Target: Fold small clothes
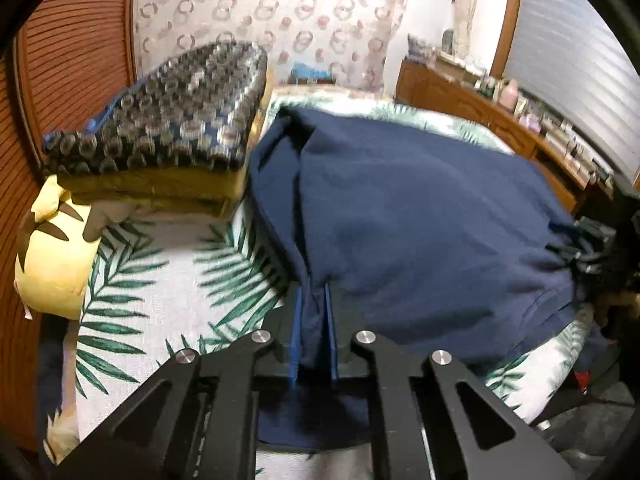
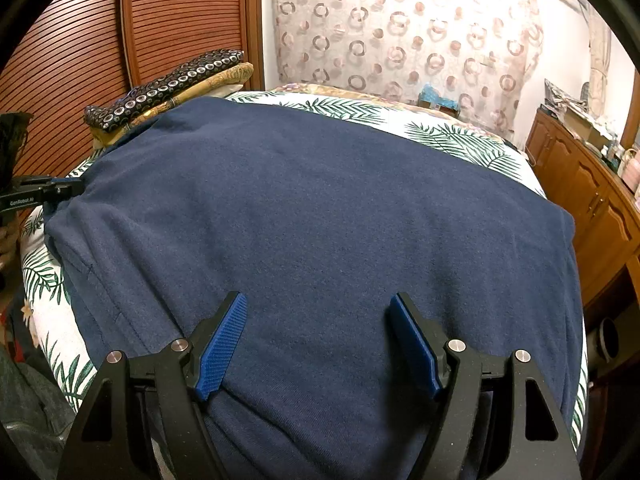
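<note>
Palm-print bedsheet (image 2: 452,136) | navy garment (image 2: 320,220) spread, left claw (image 1: 314,336) pinching edge

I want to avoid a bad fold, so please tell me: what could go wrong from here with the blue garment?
1. Only the left tool pinches the navy garment, at one edge; the right tool is open above the cloth. Pulling from one side may drag it crooked.
2. The garment's far corner lies near the stack of folded fabrics; a lift might disturb it.
3. The cloth already reaches the bed's right edge and could slide off.
</note>
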Action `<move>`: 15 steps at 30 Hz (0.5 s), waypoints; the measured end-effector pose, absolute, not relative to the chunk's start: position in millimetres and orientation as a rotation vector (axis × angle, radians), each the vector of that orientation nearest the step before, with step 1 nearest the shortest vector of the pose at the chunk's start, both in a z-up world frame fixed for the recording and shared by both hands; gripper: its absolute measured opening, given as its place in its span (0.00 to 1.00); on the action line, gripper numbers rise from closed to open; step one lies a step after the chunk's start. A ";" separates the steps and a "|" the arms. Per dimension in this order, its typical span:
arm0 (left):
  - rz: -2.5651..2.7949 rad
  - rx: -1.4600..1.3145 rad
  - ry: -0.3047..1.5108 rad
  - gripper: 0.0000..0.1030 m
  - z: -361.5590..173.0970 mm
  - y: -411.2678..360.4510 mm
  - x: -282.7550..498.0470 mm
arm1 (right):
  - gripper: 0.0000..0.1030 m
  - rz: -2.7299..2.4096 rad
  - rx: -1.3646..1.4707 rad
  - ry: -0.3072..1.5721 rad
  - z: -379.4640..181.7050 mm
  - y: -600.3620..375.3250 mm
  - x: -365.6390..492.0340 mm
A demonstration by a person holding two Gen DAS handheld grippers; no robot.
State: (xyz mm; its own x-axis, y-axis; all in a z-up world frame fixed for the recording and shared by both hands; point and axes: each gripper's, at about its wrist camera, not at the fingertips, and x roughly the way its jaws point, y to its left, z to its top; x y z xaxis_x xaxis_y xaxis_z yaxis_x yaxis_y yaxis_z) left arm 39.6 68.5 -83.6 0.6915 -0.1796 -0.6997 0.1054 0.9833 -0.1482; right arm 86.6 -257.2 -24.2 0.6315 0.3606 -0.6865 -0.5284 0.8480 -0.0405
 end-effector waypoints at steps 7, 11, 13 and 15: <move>-0.222 -0.067 0.673 0.10 -40.1 40.6 33.4 | 0.74 0.514 -0.246 0.726 -24.2 -257.3 86.5; -0.259 -0.045 0.632 0.10 -25.3 23.8 36.3 | 0.74 0.514 -0.243 0.726 -23.3 -258.5 87.2; -0.271 -0.039 0.622 0.10 -21.8 18.3 38.4 | 0.74 0.513 -0.244 0.727 -22.9 -259.3 87.6; -0.286 -0.036 0.613 0.10 -19.0 13.5 41.0 | 0.76 0.506 -0.243 0.729 -22.5 -260.8 87.8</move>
